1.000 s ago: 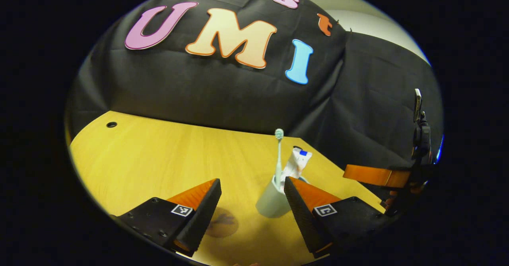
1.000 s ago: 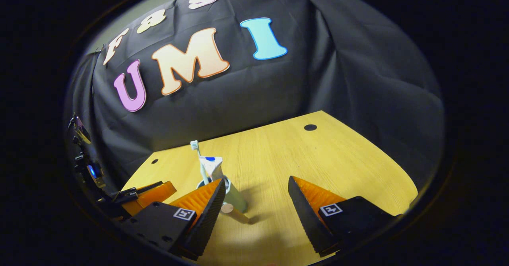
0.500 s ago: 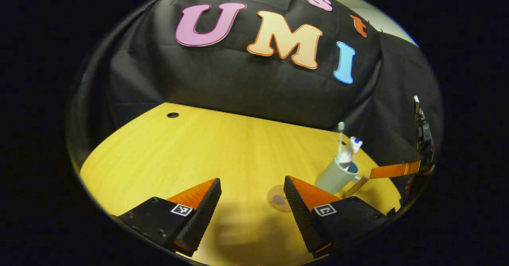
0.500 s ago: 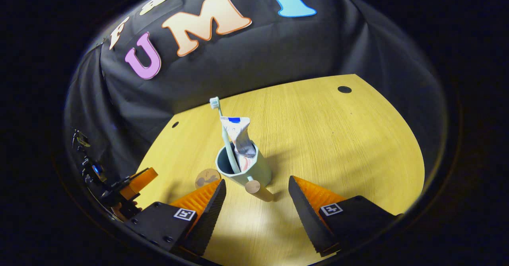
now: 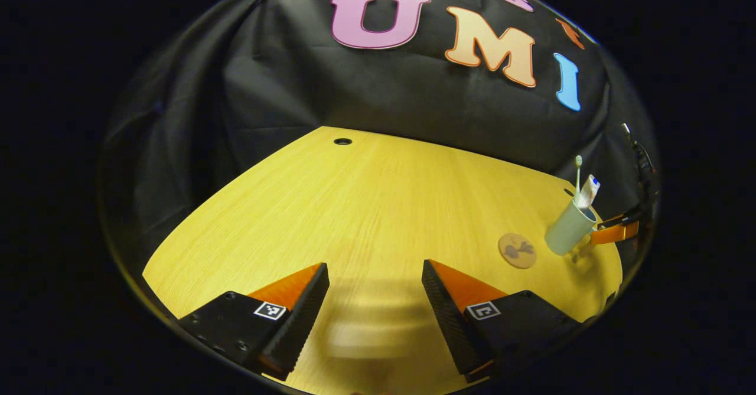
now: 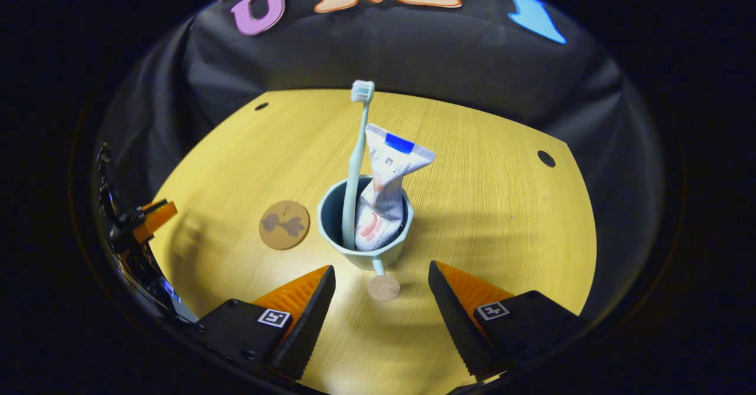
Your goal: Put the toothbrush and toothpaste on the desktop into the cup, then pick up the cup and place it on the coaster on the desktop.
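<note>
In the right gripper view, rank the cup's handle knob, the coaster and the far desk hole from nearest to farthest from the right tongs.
1. Handle knob: just ahead of the right tongs, between the fingers.
2. Coaster: ahead, off to the left of the cup.
3. Desk hole: by the desktop's far left edge.

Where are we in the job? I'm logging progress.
Done: toothbrush and toothpaste stand in the cup. In hand: the right gripper, jaws open, faces the cup's handle. Left: gripping the cup and setting it on the coaster beside it.
</note>
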Demonstrator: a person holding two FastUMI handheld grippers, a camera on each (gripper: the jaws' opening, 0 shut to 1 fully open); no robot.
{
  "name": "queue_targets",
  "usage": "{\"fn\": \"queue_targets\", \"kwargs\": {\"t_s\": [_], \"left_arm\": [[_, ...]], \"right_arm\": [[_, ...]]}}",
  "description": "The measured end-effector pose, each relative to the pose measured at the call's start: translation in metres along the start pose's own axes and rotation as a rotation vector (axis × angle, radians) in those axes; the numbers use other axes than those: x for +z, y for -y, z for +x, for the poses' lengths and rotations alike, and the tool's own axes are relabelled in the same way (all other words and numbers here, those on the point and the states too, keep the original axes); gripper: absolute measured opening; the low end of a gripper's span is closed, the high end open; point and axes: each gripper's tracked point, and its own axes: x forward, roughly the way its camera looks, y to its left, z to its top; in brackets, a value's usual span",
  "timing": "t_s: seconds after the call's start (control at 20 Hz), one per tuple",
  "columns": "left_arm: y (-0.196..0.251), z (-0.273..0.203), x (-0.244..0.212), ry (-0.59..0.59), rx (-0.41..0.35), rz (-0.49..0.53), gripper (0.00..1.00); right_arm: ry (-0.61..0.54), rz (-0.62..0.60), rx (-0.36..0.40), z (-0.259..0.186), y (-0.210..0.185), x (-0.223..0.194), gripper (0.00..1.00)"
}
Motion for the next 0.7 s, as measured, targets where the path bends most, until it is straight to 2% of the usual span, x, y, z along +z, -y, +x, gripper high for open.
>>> {"fn": "queue_targets", "kwargs": {"t_s": [0.05, 0.1, 0.15, 0.25, 0.3, 0.35, 0.45, 0.6, 0.65, 0.7], "left_arm": [[-0.001, 0.001, -0.001, -0.004, 0.004, -0.002, 0.95], [-0.002, 0.002, -0.002, -0.008, 0.006, -0.003, 0.94], [-0.004, 0.003, -0.003, -0.012, 0.005, -0.006, 0.94], [-0.011, 0.005, -0.007, -0.024, 0.003, -0.010, 0.94], [-0.013, 0.005, -0.009, -0.030, 0.000, -0.013, 0.94], [-0.012, 0.005, -0.010, -0.034, -0.005, -0.015, 0.94], [-0.005, 0.008, -0.012, -0.043, -0.025, -0.013, 0.94], [-0.001, 0.007, -0.013, -0.045, -0.039, -0.017, 0.94], [0.002, 0.007, -0.011, -0.040, -0.048, -0.022, 0.94], [0.003, 0.006, -0.011, -0.038, -0.054, -0.024, 0.94]], "right_arm": [[-0.025, -0.030, -0.007, 0.004, 0.001, -0.002, 0.98], [-0.050, -0.053, -0.011, 0.007, 0.003, -0.003, 0.98], [-0.074, -0.067, -0.012, 0.011, 0.003, -0.004, 0.92], [-0.107, -0.078, -0.020, 0.018, 0.006, -0.007, 0.95], [-0.115, -0.082, -0.023, 0.020, 0.006, -0.006, 0.81], [-0.119, -0.086, -0.024, 0.021, 0.006, -0.006, 0.78], [-0.139, -0.094, -0.027, 0.022, 0.006, -0.008, 0.63], [-0.151, -0.082, -0.027, 0.022, 0.004, -0.009, 0.29], [-0.152, -0.071, -0.030, 0.023, 0.005, -0.009, 0.29], [-0.150, -0.068, -0.035, 0.024, 0.005, -0.009, 0.23]]}}
